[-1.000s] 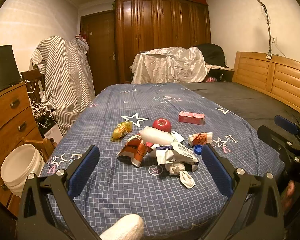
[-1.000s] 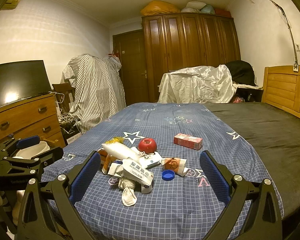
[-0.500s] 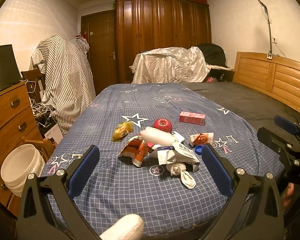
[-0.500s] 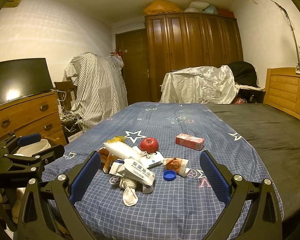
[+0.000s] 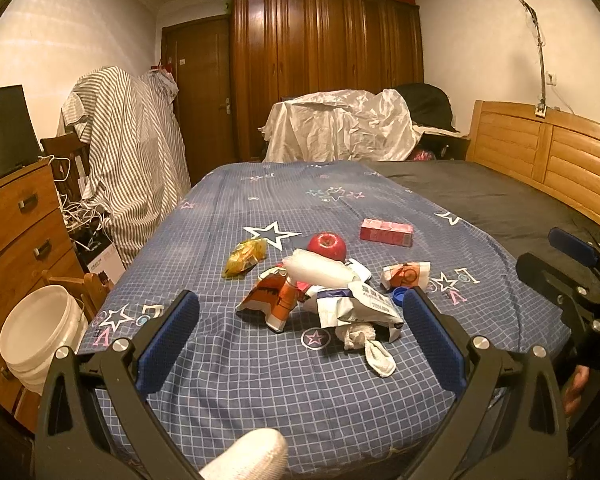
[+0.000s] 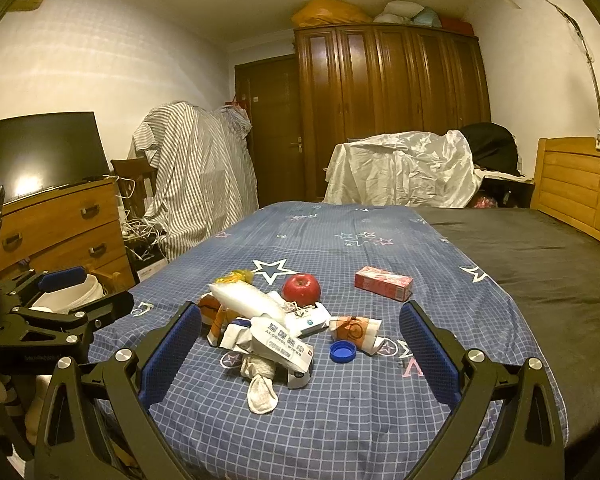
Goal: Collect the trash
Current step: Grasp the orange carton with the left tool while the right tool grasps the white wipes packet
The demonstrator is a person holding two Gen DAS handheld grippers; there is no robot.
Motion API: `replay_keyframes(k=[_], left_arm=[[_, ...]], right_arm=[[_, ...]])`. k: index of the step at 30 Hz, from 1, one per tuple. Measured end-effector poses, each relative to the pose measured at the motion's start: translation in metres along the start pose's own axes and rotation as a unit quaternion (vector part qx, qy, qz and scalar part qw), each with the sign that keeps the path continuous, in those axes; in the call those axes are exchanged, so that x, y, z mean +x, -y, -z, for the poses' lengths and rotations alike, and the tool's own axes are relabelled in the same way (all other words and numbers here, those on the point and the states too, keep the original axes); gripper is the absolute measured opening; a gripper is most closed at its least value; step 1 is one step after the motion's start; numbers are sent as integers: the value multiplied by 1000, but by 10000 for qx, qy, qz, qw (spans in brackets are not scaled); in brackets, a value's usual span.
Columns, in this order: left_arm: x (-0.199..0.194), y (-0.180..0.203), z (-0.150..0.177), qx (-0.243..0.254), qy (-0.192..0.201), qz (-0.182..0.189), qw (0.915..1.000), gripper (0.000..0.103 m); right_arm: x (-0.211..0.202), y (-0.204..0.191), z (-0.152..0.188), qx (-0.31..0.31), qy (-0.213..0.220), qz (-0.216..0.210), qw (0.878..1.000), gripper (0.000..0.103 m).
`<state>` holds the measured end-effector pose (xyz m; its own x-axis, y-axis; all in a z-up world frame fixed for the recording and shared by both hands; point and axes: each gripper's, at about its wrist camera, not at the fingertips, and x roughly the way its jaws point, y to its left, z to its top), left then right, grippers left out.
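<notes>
Item: trash pile [image 5: 324, 296] on the bed [image 5: 260, 360], heaped near its foot, straight ahead of us. Our left gripper [image 5: 300, 340] and right gripper [image 6: 300, 350] both gape wide, empty, framing it; neither is clearly nearer.

I log a trash pile [image 5: 332, 296] at centre on my bedspread [image 5: 260, 360]; red apple [image 5: 327, 245] at twelve o'clock of it, white bucket [image 5: 40, 332] at nine; left gripper [image 5: 300, 340] gaping.
</notes>
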<state>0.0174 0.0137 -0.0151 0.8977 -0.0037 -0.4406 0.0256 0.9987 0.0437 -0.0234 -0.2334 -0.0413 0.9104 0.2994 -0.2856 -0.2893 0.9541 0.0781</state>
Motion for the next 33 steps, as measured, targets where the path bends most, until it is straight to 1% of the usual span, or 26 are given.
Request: replay_keyframes(k=[4, 6, 8, 9, 11, 12, 14, 16, 18, 20, 24, 27, 30, 31, 33], left_arm=[[10, -5, 1, 70, -81, -35, 9999, 98], [23, -11, 5, 260, -134, -105, 9995, 98], [42, -21, 10, 470, -284, -194, 9983, 98], [59, -31, 13, 564, -499, -213, 9969, 98], [85, -50, 18, 529, -912, 49, 9944, 98], [103, -62, 21, 459, -1174, 200, 9918, 98], [123, -73, 24, 444, -1329, 250, 9898, 98], [144, -79, 23, 479, -1379, 312, 9888, 98], [158, -76, 23, 647, -1391, 380, 9874, 98], [177, -71, 25, 744, -1527, 602, 9836, 98], [202, -63, 28, 929, -1571, 879, 9793, 98], [222, -57, 31, 1041, -1647, 895, 9767, 98], [237, -58, 33, 981, -1730, 893, 9760, 98], [241, -57, 33, 951, -1758, 942, 9753, 98], [244, -55, 32, 973, -1750, 986, 9748, 90]], right_arm=[[5, -1, 0, -27, -43, -34, 10000, 99], [8, 1, 0, -28, -99, -75, 9999, 99], [12, 2, 2, -24, -157, -90, 9998, 99], [14, 3, 3, -32, -192, -87, 9998, 99], [19, 5, 7, -16, -256, -81, 9996, 99], [22, 6, 9, 0, -289, -79, 9996, 99], [30, 8, 14, 32, -402, -89, 9991, 99], [40, 10, 19, 68, -542, -118, 9984, 99], [52, 10, 24, 105, -679, -161, 9975, 99], [61, 8, 26, 98, -767, -192, 9968, 99], [84, 7, 32, 45, -940, -265, 9952, 99], [105, 7, 39, -67, -1148, -435, 9924, 99], [128, 3, 47, -300, -1399, -660, 9875, 99], [138, 1, 51, -462, -1478, -762, 9850, 99], [156, -2, 56, -715, -1629, -972, 9792, 99]])
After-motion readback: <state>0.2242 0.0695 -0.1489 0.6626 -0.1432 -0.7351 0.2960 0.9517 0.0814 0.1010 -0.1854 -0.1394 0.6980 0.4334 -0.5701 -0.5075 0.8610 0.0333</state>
